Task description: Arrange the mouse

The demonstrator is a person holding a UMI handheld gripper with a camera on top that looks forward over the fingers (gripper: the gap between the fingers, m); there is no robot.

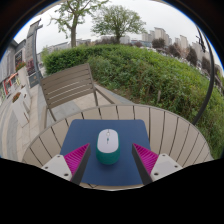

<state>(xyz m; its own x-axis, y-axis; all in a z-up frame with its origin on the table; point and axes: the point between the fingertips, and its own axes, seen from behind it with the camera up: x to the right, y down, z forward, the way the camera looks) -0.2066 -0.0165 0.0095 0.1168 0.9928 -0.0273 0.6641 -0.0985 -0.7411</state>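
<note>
A white mouse with a teal green underside [108, 146] lies on a dark blue mouse mat [110, 150] on a round wooden slatted table [170, 130]. My gripper [110, 160] is open, its pink pads [77, 157] standing wide apart at either side of the mouse. The mouse rests on the mat between the fingertips, with a clear gap to each pad. Its front end points away from me.
A wooden slatted chair [68, 85] stands beyond the table at the left. Behind it are a paved path, a green hedge [140, 65], trees and distant buildings. The table's far edge curves just past the mat.
</note>
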